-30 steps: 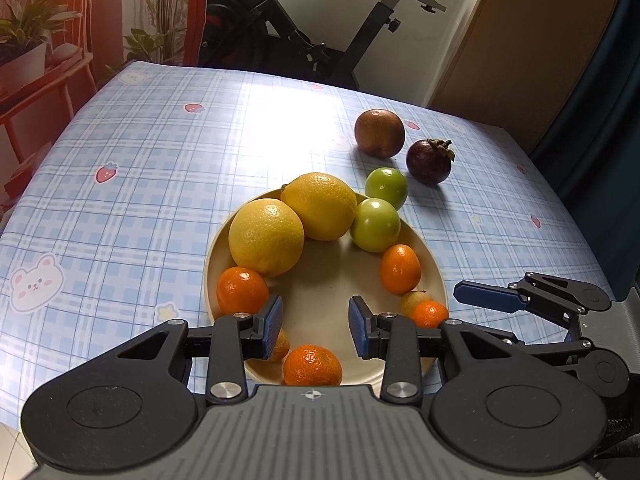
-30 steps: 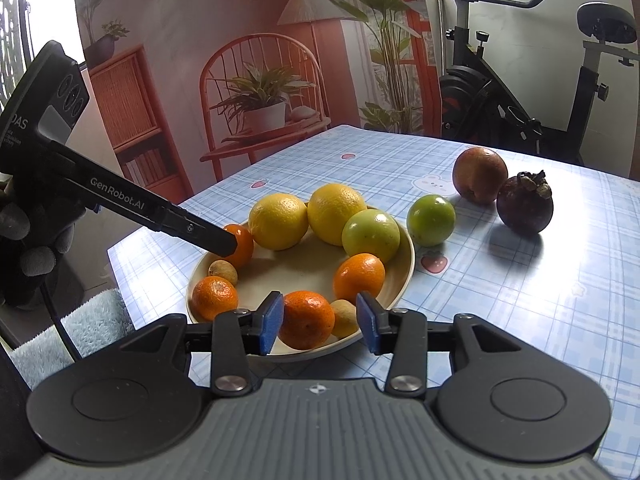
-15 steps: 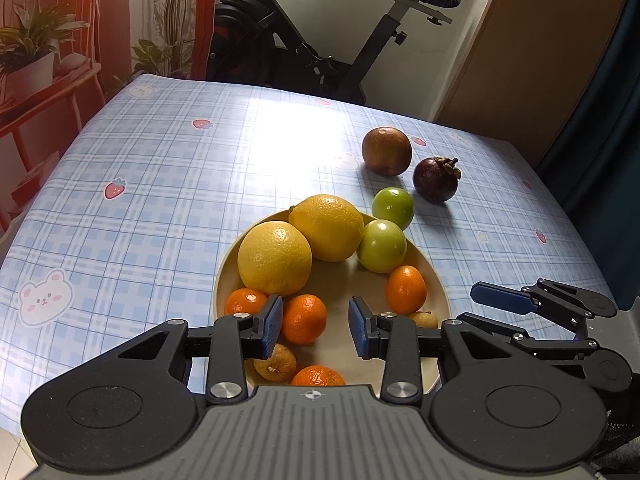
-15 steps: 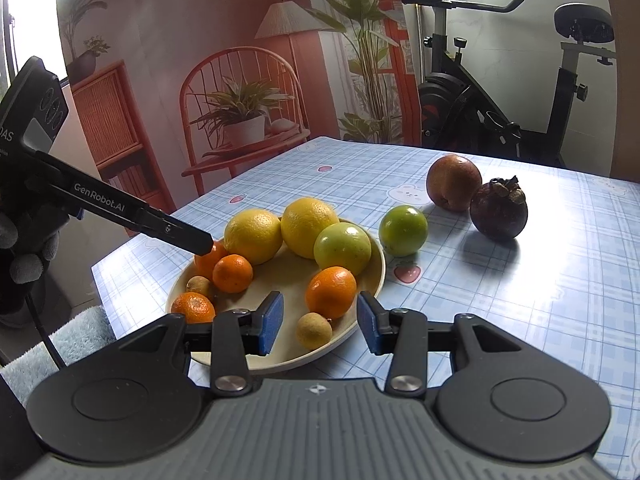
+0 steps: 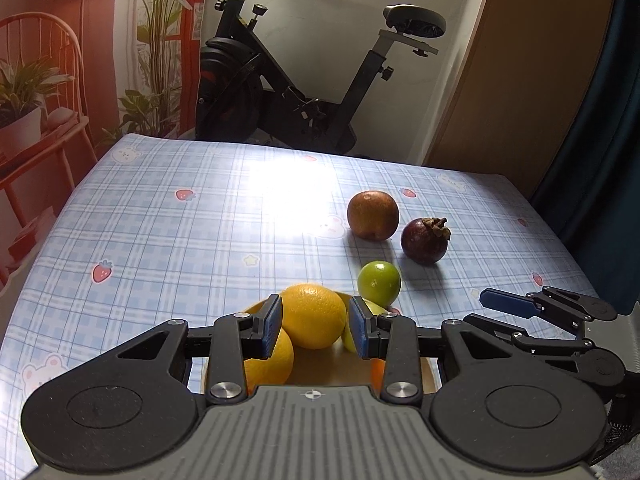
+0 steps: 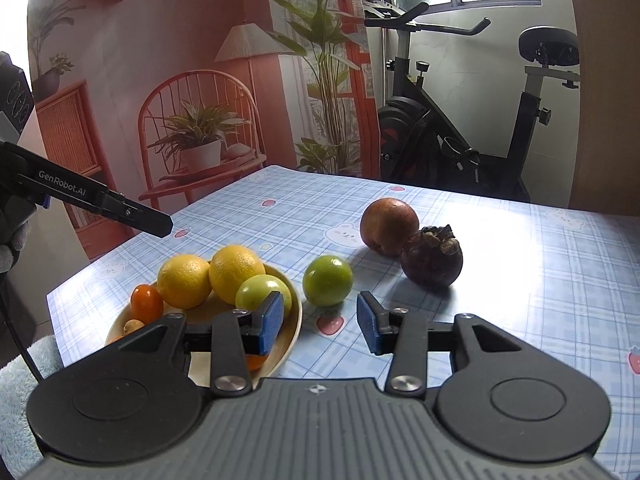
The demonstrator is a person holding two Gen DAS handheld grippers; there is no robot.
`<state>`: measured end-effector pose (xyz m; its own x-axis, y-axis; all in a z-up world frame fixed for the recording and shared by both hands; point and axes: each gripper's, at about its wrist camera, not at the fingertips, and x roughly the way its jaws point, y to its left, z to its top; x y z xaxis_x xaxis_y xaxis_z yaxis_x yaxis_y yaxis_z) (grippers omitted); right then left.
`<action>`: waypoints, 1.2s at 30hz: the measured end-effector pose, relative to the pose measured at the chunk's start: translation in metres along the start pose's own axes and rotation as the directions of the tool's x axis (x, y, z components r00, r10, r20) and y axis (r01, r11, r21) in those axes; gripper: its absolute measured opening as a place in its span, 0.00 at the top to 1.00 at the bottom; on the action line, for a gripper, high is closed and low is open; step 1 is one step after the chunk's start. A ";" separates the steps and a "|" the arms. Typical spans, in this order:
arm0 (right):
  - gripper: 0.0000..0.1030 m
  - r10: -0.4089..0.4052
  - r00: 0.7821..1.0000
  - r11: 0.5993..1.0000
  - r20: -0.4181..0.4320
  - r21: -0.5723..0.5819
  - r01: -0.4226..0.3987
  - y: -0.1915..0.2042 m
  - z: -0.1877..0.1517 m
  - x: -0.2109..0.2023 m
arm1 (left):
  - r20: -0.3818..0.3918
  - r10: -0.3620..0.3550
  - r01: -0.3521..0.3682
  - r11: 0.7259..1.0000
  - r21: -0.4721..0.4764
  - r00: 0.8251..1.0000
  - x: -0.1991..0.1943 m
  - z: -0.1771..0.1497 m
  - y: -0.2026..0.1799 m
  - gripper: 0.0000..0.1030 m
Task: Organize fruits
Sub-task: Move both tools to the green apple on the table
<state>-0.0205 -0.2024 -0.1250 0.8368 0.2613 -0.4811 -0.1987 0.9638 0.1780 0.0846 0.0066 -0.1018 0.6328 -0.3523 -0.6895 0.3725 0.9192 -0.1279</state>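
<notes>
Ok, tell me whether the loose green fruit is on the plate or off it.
Off. The green fruit sits on the tablecloth just outside the plate's rim.

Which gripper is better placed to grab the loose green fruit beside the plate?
Probably the right gripper: open and empty, with the green fruit just ahead of its jaws. The left gripper faces the plate.
</notes>
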 end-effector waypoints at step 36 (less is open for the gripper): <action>0.57 0.053 0.987 0.995 -0.150 -0.073 -0.065 -0.013 -0.003 0.098 | -0.280 -0.169 0.155 0.985 -0.072 0.945 0.147 0.042 -0.040 0.63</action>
<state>0.0620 -0.1889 -0.1773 0.7390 0.3173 -0.5943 -0.2893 0.9461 0.1455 0.1911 -0.0896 -0.1680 0.3445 -0.4393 -0.8297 0.4161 0.8636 -0.2845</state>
